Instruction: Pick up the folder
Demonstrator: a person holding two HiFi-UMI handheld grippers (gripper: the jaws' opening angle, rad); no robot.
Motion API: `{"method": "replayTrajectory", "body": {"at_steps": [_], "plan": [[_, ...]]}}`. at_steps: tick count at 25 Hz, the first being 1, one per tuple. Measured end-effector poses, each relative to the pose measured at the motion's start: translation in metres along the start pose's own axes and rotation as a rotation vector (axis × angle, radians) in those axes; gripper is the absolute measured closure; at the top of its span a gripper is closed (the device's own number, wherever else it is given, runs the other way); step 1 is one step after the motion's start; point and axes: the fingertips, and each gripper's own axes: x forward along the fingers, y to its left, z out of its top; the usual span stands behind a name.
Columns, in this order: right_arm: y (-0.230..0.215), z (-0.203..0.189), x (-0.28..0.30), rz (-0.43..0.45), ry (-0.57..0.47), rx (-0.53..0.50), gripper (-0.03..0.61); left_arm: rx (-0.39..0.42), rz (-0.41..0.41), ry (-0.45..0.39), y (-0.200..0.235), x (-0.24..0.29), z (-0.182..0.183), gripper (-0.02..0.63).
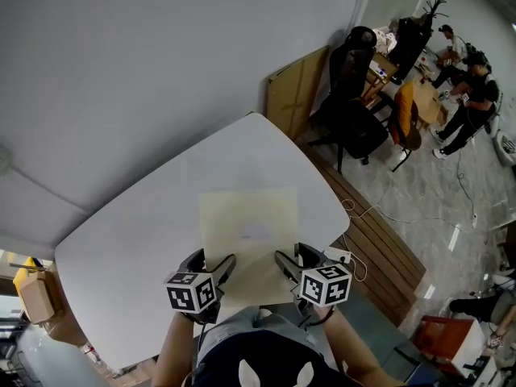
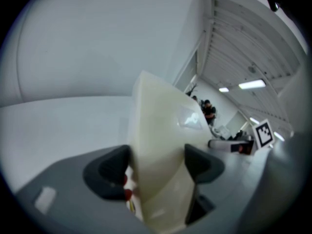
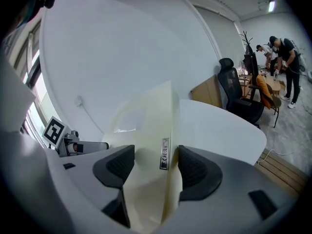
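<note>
A cream folder (image 1: pixel 250 232) is held above the white table (image 1: pixel 137 232), flat and facing up in the head view. My left gripper (image 1: pixel 216 271) is shut on its near left edge and my right gripper (image 1: pixel 284 266) is shut on its near right edge. In the left gripper view the folder (image 2: pixel 163 145) runs between the two dark pads (image 2: pixel 109 172). The right gripper view shows the folder (image 3: pixel 146 130) pinched between the pads (image 3: pixel 195 172), with a small metal label on its edge. The right gripper (image 2: pixel 239 145) also shows in the left gripper view, the left gripper (image 3: pixel 73 143) in the right one.
The white wall (image 1: pixel 145 63) stands behind the table. A cardboard sheet (image 1: pixel 297 91) leans on it at the right. Black office chairs (image 1: pixel 355 103) and several people (image 1: pixel 472 103) at a desk are farther right. Wooden slats (image 1: pixel 379 232) and cables lie on the floor beside the table.
</note>
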Motion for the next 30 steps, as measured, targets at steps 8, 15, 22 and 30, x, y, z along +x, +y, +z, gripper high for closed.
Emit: {"method": "replayTrajectory", "body": {"at_steps": [8,15,22,30], "plan": [[0.014,-0.001,-0.011,0.001,-0.035,-0.021,0.295,0.017,-0.008,-0.034,-0.003,-0.016,0.0,0.258],[0.02,0.001,-0.024,-0.004,-0.063,-0.038,0.295,0.036,-0.013,-0.058,-0.012,-0.027,0.001,0.258],[0.026,0.008,-0.035,-0.011,-0.1,-0.07,0.295,0.04,-0.017,-0.091,-0.019,-0.036,0.006,0.258],[0.035,0.015,-0.05,-0.017,-0.151,-0.102,0.296,0.051,-0.021,-0.135,-0.028,-0.049,0.01,0.258]]}}
